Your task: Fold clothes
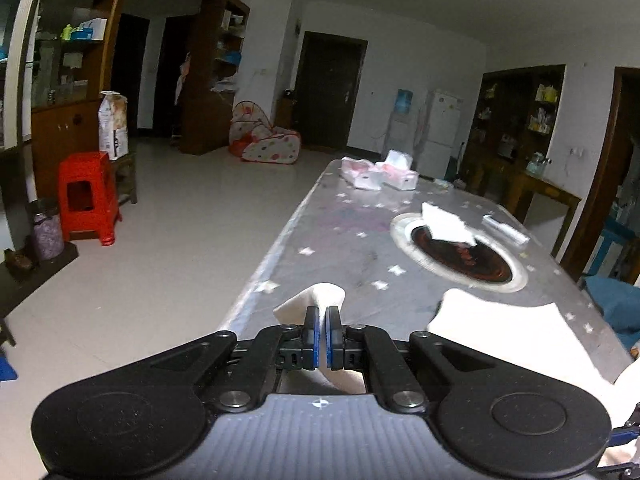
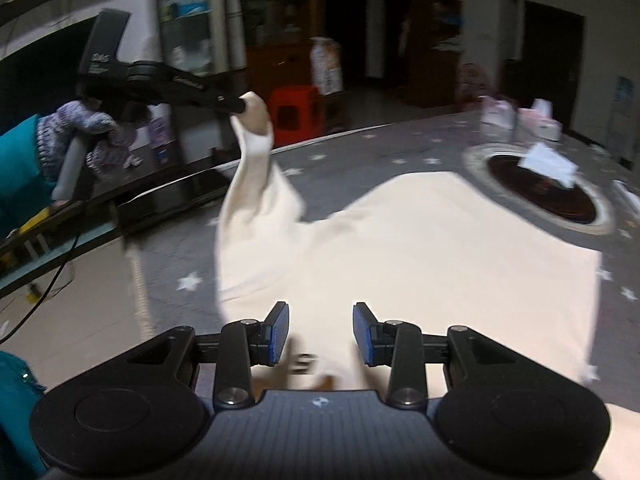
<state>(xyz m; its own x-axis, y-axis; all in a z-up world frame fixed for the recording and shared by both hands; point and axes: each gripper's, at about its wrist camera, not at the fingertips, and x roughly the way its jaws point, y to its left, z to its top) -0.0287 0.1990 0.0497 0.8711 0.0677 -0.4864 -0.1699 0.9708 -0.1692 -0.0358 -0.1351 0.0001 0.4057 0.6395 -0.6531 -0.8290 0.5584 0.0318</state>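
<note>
A cream-white garment (image 2: 440, 248) lies spread on the grey star-patterned table (image 2: 400, 152). My left gripper (image 1: 322, 314) is shut on the end of its sleeve (image 1: 316, 298). In the right wrist view the left gripper (image 2: 240, 105) holds that sleeve (image 2: 256, 176) lifted above the table's left side. My right gripper (image 2: 320, 332) is open, its jaws wide apart just above the near edge of the garment. The rest of the garment shows in the left wrist view (image 1: 492, 320) at the lower right.
A round burner inset (image 1: 460, 254) with white paper (image 1: 444, 226) on it sits mid-table. Tissue packs (image 1: 380, 174) lie at the far end, a clear roll (image 1: 506, 230) to the right. A red stool (image 1: 88, 196) stands on the floor to the left.
</note>
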